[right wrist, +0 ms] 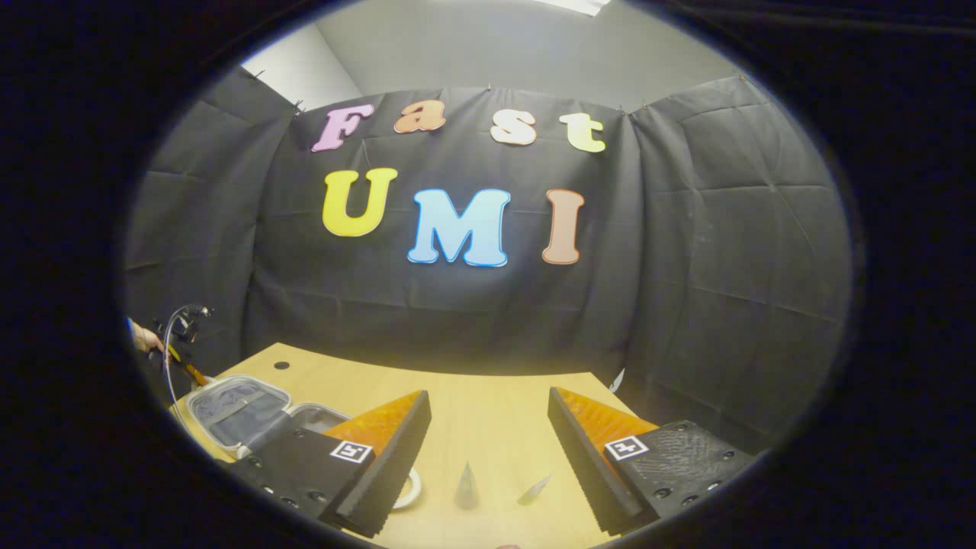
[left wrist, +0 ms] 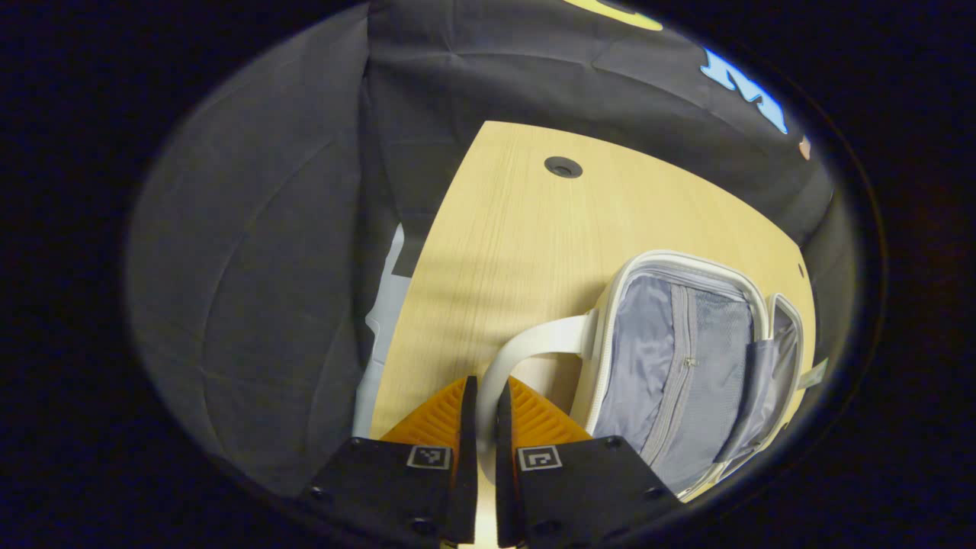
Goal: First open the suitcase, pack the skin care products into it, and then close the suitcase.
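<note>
In the left gripper view my left gripper point(left wrist: 480, 398) is shut on the white handle point(left wrist: 534, 343) of the small suitcase point(left wrist: 686, 263). The suitcase is open, and its grey lining with a zipped mesh pocket point(left wrist: 690, 358) faces me. In the right gripper view the open suitcase point(right wrist: 200, 398) lies at the table's left end, with the left gripper point(right wrist: 183, 354) and a hand behind it. My right gripper point(right wrist: 488, 396) hangs open over the table with nothing between its fingers. Below it lie two pointed silvery tube tips point(right wrist: 466, 486) and a white round item point(right wrist: 412, 488), partly hidden by a finger.
The wooden table point(left wrist: 534, 229) has a round cable hole point(left wrist: 563, 166) near its far edge. Black cloth walls close the booth on all sides. A white post point(left wrist: 385, 320) stands beside the table's left edge.
</note>
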Motion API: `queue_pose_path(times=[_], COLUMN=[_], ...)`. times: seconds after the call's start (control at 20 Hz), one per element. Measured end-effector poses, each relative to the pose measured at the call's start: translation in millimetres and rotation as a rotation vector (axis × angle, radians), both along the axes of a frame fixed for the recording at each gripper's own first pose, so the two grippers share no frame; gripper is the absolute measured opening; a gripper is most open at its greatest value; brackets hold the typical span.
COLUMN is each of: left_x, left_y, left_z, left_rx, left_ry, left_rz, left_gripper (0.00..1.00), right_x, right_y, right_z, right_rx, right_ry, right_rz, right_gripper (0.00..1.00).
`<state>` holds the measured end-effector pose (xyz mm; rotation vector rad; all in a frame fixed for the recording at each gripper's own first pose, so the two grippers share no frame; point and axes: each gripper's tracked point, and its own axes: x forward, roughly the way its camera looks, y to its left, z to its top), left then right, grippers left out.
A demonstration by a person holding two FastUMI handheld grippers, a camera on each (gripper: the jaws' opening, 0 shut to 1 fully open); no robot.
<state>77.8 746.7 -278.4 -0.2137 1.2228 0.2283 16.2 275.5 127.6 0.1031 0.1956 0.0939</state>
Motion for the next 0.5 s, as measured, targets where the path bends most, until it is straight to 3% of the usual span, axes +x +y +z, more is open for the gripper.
queue_pose_path(times=[0.1, 0.25, 0.35, 0.5], left_x=[0.0, 2.2, 4.6, 10.2], left_y=[3.1, -3.4, 3.6, -0.2], left_z=[-1.9, 1.6, 10.3, 34.3], left_rx=[0.024, 0.053, 0.111, 0.139], left_ry=[-0.004, -0.039, -0.078, -0.155], left_rz=[-0.004, -0.008, -0.009, 0.048], left_gripper=[0.30, 0.40, 0.72, 0.86], right_x=[-0.7, 0.7, 0.7, -2.2], right_y=[1.8, 2.1, -2.4, -12.5], right_z=[1.1, 3.9, 4.5, 5.1], right_rx=[-0.007, -0.022, -0.026, -0.020], right_ry=[-0.006, -0.022, -0.028, -0.040], right_rz=[0.008, 0.015, 0.016, 0.008], right_gripper=[0.94, 0.94, 0.94, 0.94])
